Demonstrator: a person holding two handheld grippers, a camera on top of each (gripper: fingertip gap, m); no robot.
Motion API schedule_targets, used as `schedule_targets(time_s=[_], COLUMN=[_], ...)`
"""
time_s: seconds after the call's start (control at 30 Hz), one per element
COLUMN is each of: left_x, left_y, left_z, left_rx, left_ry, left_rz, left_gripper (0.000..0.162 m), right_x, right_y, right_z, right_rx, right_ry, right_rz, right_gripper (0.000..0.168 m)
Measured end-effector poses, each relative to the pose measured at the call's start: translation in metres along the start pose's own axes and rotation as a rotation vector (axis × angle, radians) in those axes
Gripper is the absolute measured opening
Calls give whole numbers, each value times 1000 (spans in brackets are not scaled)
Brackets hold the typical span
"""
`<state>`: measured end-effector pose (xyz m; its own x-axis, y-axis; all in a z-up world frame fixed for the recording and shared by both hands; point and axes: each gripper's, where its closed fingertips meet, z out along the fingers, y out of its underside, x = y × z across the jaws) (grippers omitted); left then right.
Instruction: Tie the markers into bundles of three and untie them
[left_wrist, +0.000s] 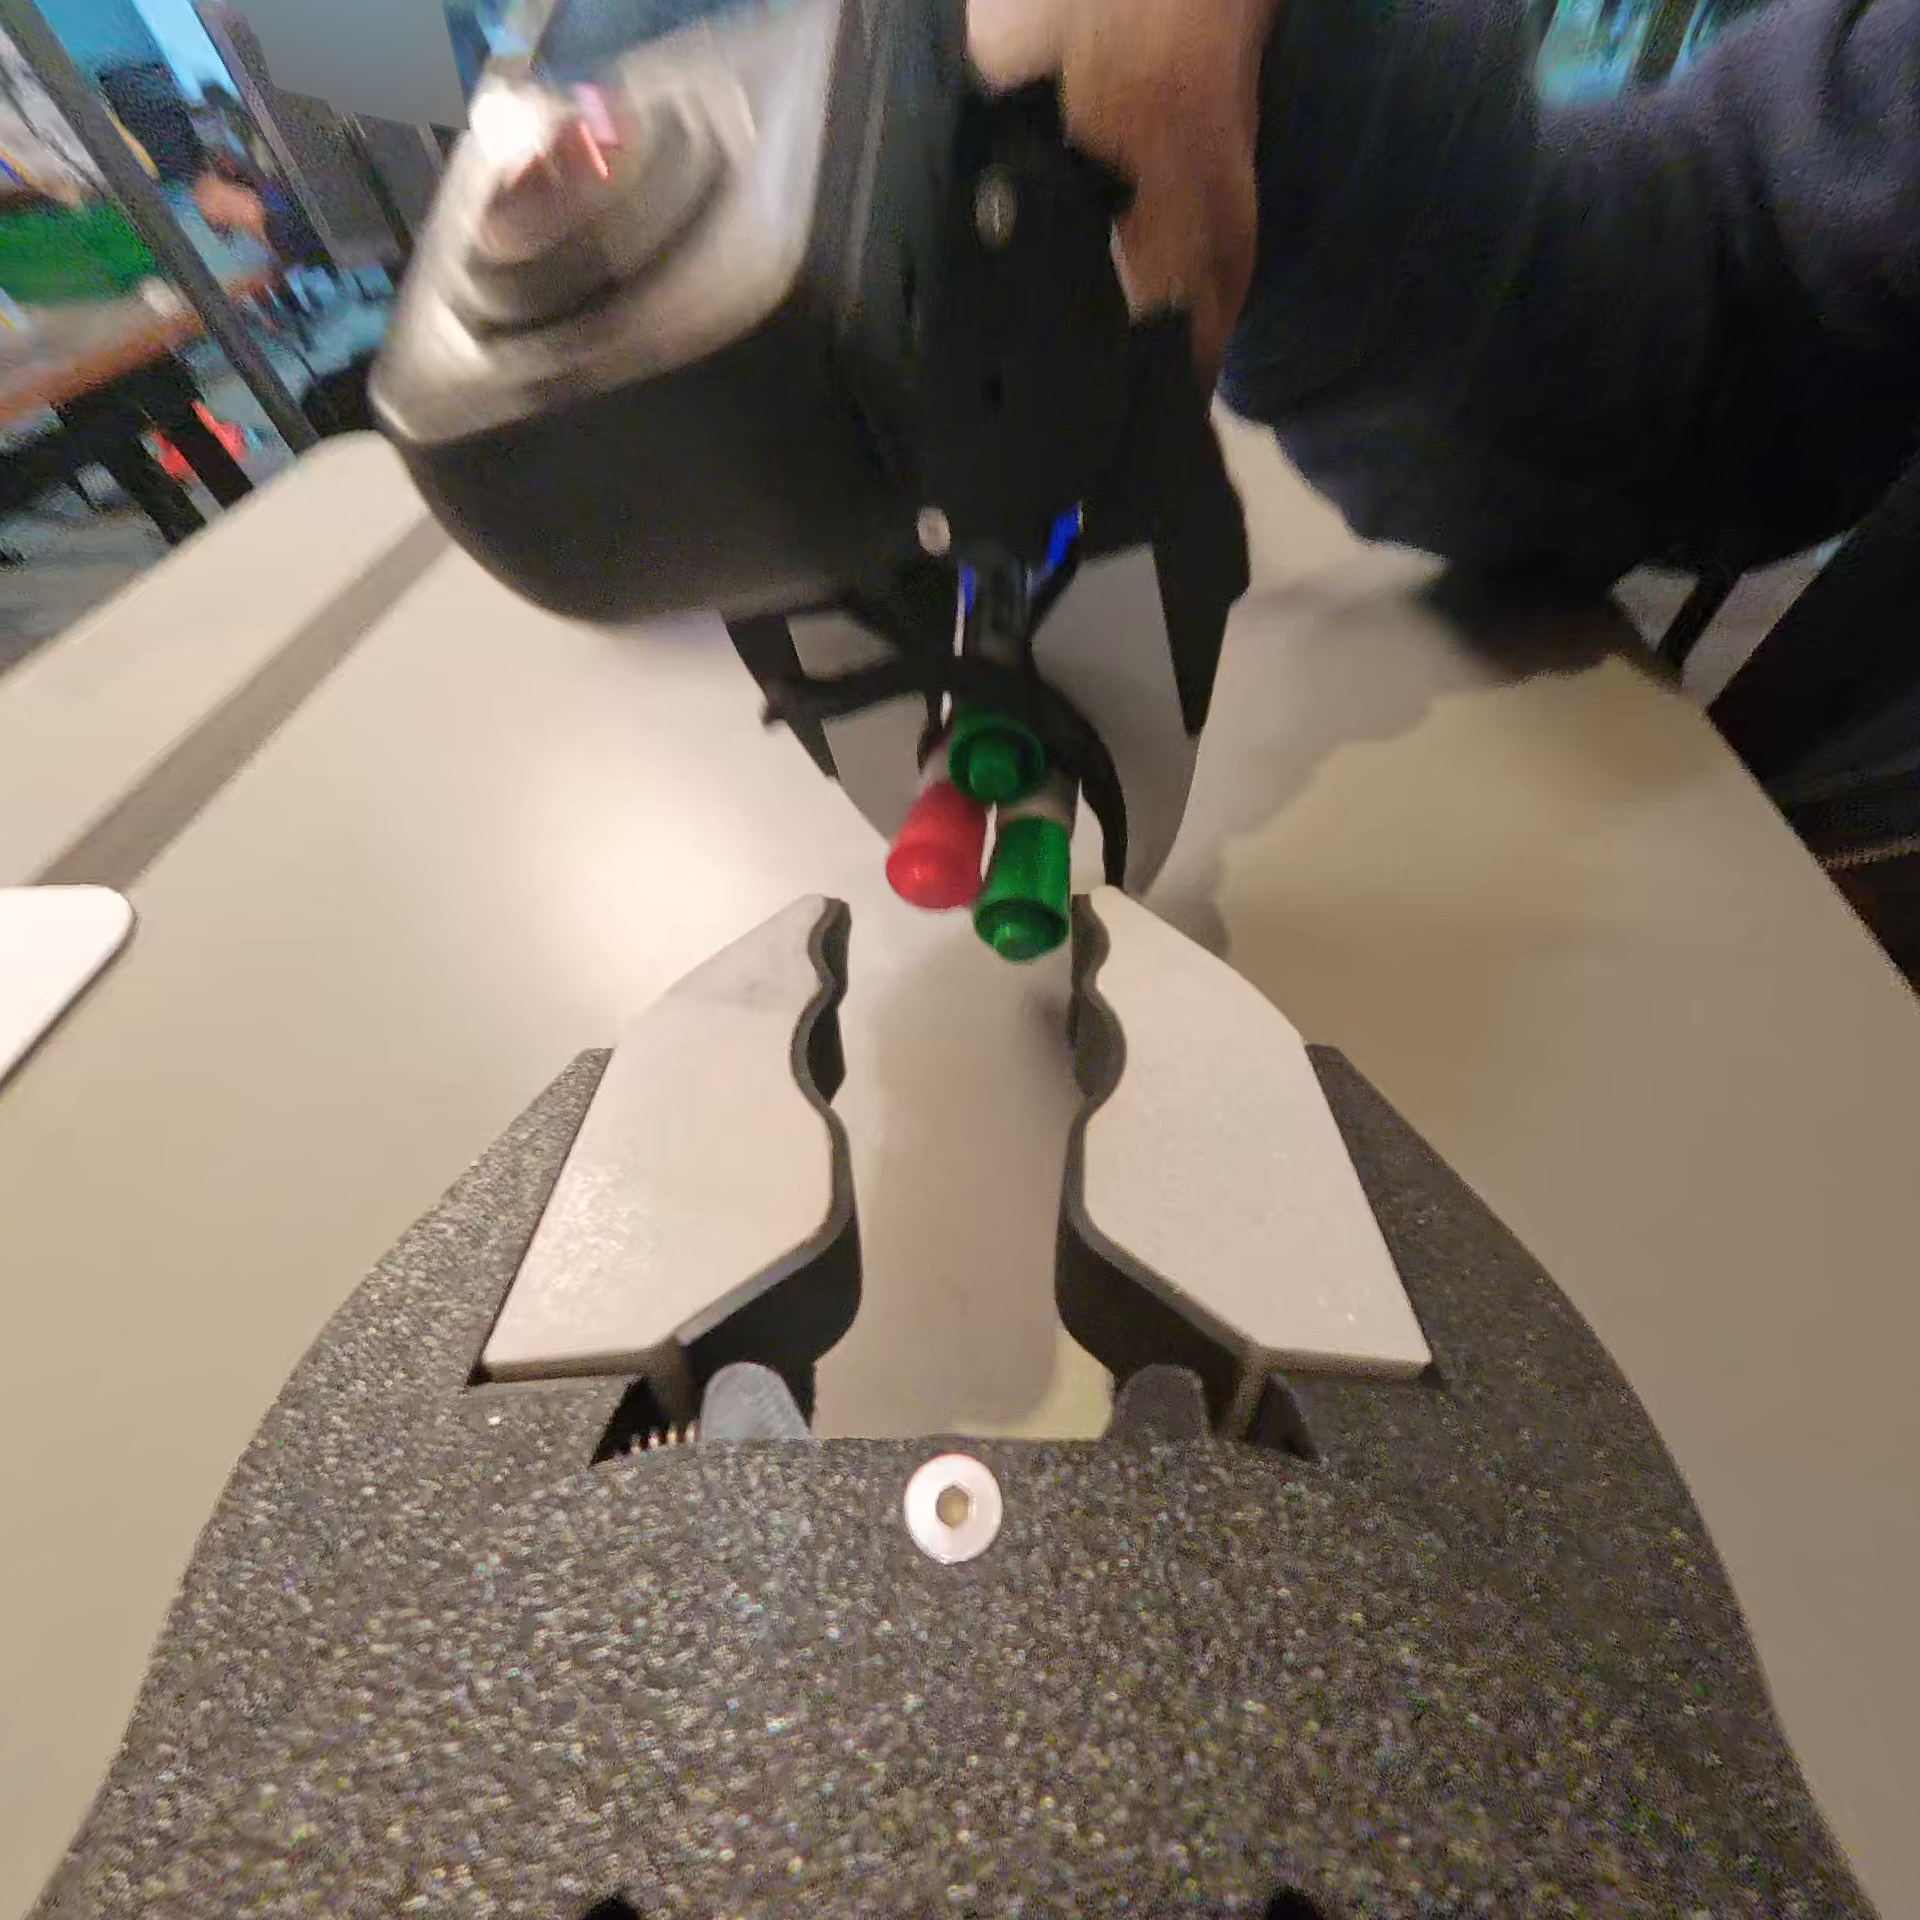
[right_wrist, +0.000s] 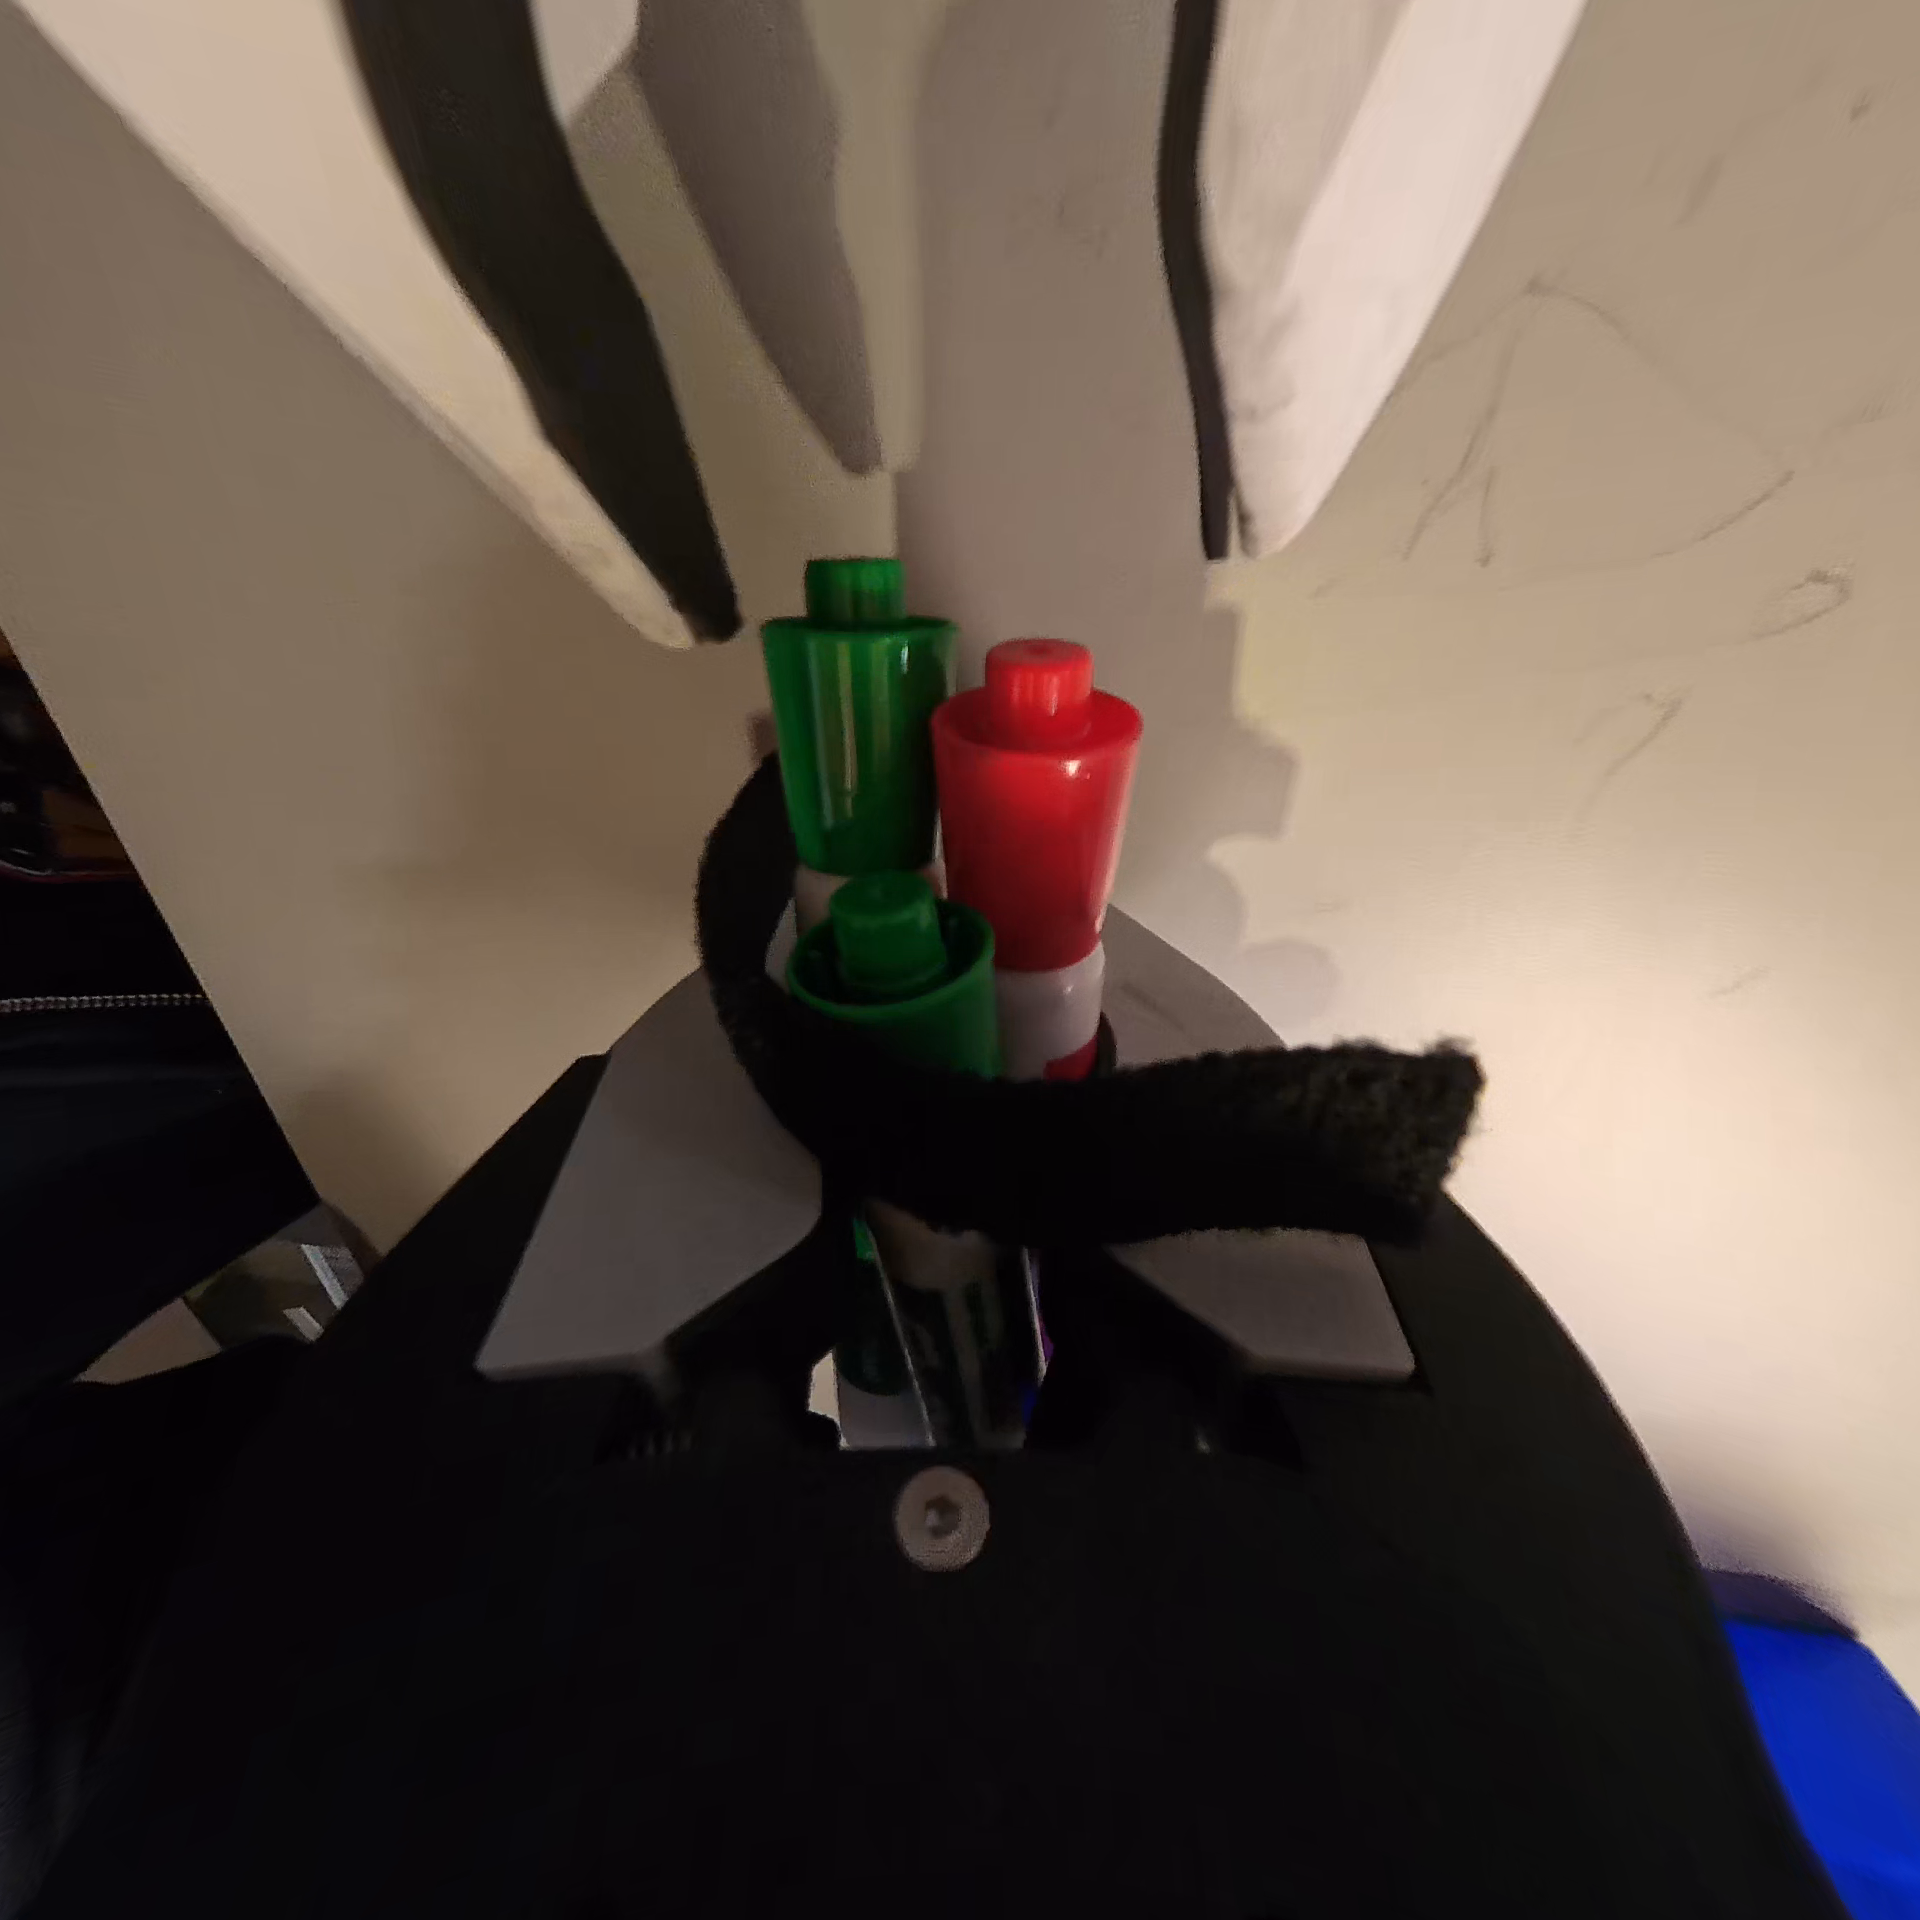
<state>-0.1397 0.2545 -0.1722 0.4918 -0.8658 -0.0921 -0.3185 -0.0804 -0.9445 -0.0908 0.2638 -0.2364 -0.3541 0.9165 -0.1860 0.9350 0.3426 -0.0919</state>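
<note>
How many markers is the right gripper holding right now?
3. Two green markers sit left and front, one red marker sits right, all clamped in the right gripper with a black strap looped around them. None seem hidden.

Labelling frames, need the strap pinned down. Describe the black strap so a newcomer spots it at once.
Start at the right claw above the pale table; it is shut on a bundle of three markers, two green-capped, one red-capped. The black strap loops around the bundle just below the caps. Unlike the glossy markers it is fuzzy, with one loose end sticking out sideways.
</note>
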Motion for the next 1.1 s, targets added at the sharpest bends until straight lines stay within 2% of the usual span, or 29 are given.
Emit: schedule_targets(time_s=[0.1, 0.17, 0.53, 0.7, 0.8, 1.1], left_x=[0, 3, 8, 9, 9, 2], left_y=[-19, -20, -12, -11, -10, -9], left_z=[-5, -1, 14, 16, 16, 8], left_rx=[102, 91, 14, 18, 20, 32], left_ry=[-14, -14, -27, -24, -23, -16], left_rz=[9, 19, 100, 111, 120, 30], left_gripper=[27, 21, 20, 10, 9, 8], right_x=[-1, -2, -6, -4, -3, 1], right_y=[-1, -2, -6, -7, -8, -6], right_z=[2, 5, 7, 6, 6, 6], right_rx=[-3, -6, 4, 13, 15, 32], right_ry=[-14, -24, -49, -25, -9, -25], right_rz=[-4, -8, -32, -37, -41, -26], right_gripper=[40, 40, 40, 40, 40, 40])
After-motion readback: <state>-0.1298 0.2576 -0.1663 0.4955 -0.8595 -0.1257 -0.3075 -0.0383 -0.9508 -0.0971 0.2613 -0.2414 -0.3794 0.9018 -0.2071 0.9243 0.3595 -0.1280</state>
